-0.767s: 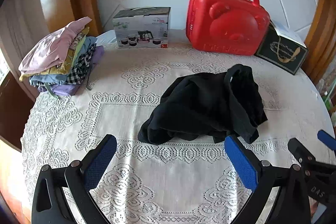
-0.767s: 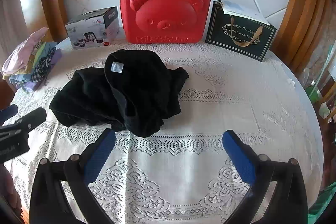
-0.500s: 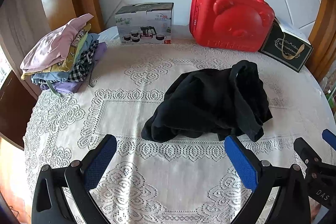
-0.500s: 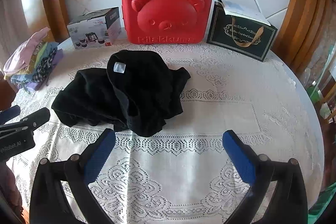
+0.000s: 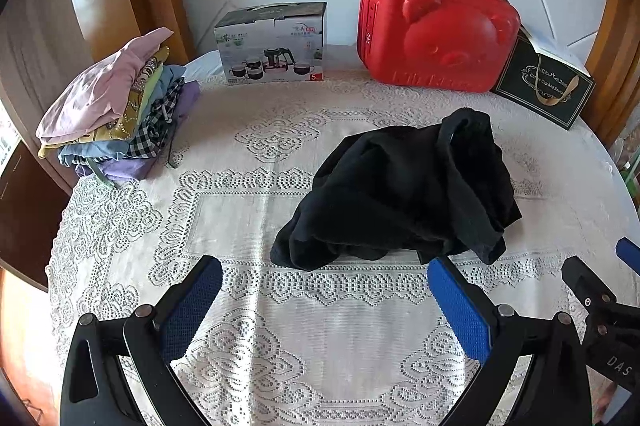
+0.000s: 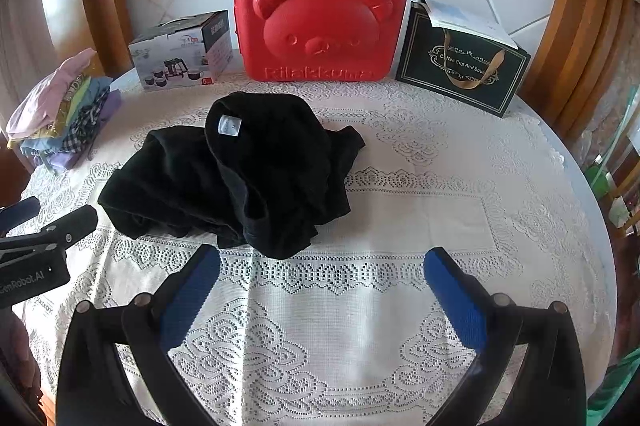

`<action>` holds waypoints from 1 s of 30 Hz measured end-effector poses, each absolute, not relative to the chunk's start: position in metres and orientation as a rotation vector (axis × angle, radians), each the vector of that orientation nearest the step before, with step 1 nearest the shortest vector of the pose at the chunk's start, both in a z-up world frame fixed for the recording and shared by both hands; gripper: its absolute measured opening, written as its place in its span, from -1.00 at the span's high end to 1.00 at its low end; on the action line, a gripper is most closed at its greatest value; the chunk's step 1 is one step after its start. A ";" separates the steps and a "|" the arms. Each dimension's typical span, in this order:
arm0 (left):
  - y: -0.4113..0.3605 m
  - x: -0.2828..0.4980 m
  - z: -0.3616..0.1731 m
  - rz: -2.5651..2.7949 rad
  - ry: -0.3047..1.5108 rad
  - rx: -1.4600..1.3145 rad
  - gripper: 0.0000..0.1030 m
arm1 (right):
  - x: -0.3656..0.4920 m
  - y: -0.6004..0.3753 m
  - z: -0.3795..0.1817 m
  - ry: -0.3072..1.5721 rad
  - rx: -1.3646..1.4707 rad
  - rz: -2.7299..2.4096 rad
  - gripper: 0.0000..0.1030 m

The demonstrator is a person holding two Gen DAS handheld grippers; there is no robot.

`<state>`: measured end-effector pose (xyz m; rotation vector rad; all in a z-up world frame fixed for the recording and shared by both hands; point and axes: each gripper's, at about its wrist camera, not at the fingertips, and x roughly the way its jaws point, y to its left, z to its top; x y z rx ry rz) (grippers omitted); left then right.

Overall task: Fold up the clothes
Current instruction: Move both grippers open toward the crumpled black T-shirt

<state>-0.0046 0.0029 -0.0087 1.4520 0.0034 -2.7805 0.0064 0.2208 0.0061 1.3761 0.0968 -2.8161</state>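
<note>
A crumpled black garment (image 5: 404,190) lies in a heap on the round table's lace cloth (image 5: 320,326); it also shows in the right wrist view (image 6: 240,170), with a white label (image 6: 229,125) facing up. My left gripper (image 5: 324,290) is open and empty, just short of the garment's near edge. My right gripper (image 6: 320,282) is open and empty, near the garment's front right. Each gripper shows at the other view's edge, the right one (image 5: 600,290) and the left one (image 6: 40,234).
A stack of folded clothes (image 5: 116,106) sits at the table's left edge. A tea-set box (image 5: 272,42), a red bear-face case (image 5: 436,30) and a dark gift bag (image 5: 544,82) stand along the back by the wall. The table edge curves off at right.
Both grippers have pulled back and lifted a little; the garment sits slightly farther in both views. The garment itself has not moved. Both stay open.
</note>
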 end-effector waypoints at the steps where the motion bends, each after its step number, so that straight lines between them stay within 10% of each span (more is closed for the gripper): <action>1: 0.003 -0.005 -0.008 -2.762 0.006 1.450 -1.00 | 0.006 0.221 0.006 0.097 1.377 -2.815 -1.00; 24: -0.017 -0.033 -0.044 -2.777 -0.043 1.564 -0.99 | -0.008 0.230 -0.008 -0.015 1.451 -2.699 -1.00; 30: -0.019 -0.053 -0.067 -2.778 -0.078 1.599 -0.99 | -0.022 0.228 -0.022 -0.076 1.501 -2.587 -0.62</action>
